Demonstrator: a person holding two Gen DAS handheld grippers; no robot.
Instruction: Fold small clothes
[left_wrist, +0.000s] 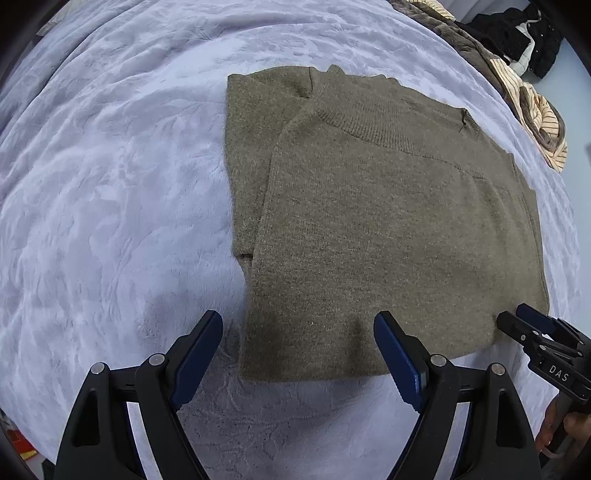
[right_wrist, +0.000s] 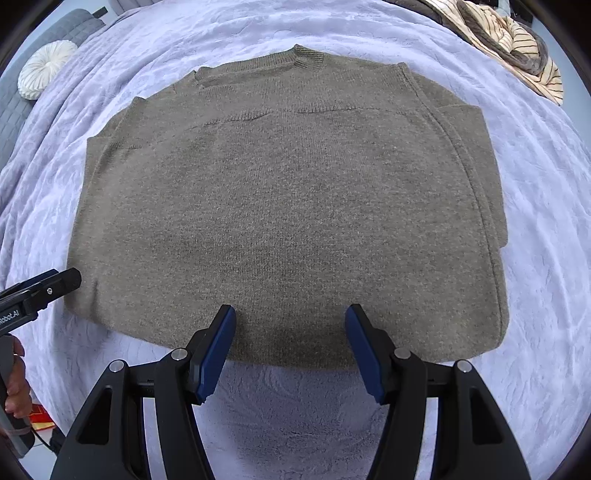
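An olive-brown knitted sweater (left_wrist: 388, 221) (right_wrist: 288, 206) lies flat on a lavender plush blanket (left_wrist: 110, 184) (right_wrist: 546, 206), collar far, hem near, with its sleeves folded in along the sides. My left gripper (left_wrist: 298, 321) stands open just above the hem's left corner; nothing is pinched between its blue pads (left_wrist: 397, 354). My right gripper (right_wrist: 290, 312) hangs open over the middle of the near hem, pads (right_wrist: 216, 354) clear of the knit. Each gripper shows in the other's view: the right one (left_wrist: 517, 317) at the hem's right corner, the left one (right_wrist: 70, 277) at the left edge.
A heap of striped cream and brown clothes (left_wrist: 535, 110) (right_wrist: 517, 48) lies at the blanket's far right, with a black garment (left_wrist: 517, 33) behind it. A round white cushion (right_wrist: 46, 68) rests on a grey quilted seat (right_wrist: 14, 107) at far left. A person's hand (right_wrist: 16, 387) holds the left tool.
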